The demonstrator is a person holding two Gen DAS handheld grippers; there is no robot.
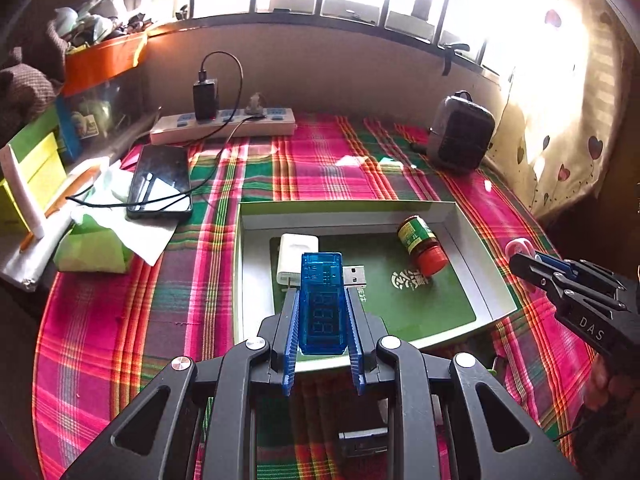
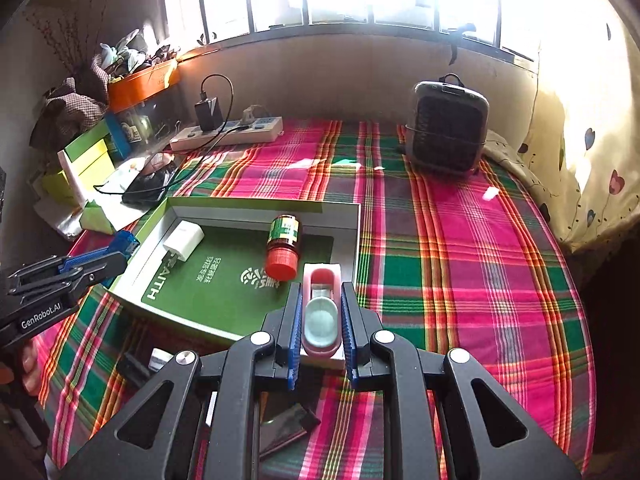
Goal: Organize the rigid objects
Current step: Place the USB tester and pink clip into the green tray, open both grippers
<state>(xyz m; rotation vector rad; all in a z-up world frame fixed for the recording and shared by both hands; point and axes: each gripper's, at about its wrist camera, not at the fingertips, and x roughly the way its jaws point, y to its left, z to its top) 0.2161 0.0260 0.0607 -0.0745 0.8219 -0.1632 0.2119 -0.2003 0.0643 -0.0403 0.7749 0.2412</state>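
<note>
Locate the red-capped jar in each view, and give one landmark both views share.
Left wrist view: red-capped jar lies on its side in the box's right part, right of centre.
Right wrist view: the jar lies mid-box, just left of centre.
Shared landmark: white charger, inside the box.

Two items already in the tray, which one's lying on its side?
The red-capped bottle, lying on its side with its cap toward the camera, on the tray. The white charger lies flat at the tray's left.
</note>
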